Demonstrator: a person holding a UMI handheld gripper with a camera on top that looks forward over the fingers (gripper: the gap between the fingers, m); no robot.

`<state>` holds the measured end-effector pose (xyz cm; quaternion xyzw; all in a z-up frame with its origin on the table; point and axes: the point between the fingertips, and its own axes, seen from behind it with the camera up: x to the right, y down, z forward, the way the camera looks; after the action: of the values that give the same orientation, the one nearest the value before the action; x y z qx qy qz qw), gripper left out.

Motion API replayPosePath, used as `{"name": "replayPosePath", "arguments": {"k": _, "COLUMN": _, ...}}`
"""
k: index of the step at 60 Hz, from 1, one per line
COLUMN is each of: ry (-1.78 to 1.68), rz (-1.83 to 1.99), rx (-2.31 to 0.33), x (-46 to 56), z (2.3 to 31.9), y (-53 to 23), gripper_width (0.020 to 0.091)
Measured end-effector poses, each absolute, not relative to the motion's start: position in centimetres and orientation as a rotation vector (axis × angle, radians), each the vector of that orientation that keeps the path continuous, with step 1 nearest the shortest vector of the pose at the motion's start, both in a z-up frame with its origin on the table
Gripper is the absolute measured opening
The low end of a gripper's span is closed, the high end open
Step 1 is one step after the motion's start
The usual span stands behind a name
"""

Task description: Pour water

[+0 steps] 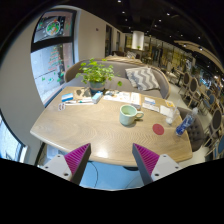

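Note:
A pale green mug stands near the middle of the light wooden table, handle to the right. Beside it to the right lies a small red coaster. Farther right, near the table's end, a clear water bottle with a blue cap stands upright. My gripper hangs over the table's near edge, well short of the mug and bottle. Its fingers, with magenta pads, are spread wide and hold nothing.
A potted green plant sits at the table's far side, with books and papers around it. A cup stands at the far right. A blue chair seat shows below the near edge. Sofa and cushions lie beyond.

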<state>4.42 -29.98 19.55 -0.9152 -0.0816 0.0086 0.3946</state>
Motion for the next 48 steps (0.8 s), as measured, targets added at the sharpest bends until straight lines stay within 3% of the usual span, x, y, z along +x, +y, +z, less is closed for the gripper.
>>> {"name": "replayPosePath", "arguments": {"k": 30, "ry": 0.012, "rz": -0.084, "rx": -2.194, "x": 40.6, "z": 13.1, "y": -20.4, "gripper_width": 0.0854}}
{"name": "replayPosePath", "arguments": {"k": 48, "ry": 0.102, "rz": -0.053, "rx": -2.113, "x": 49.9, "z": 9.1, "y": -8.9, "gripper_width": 0.0856}}
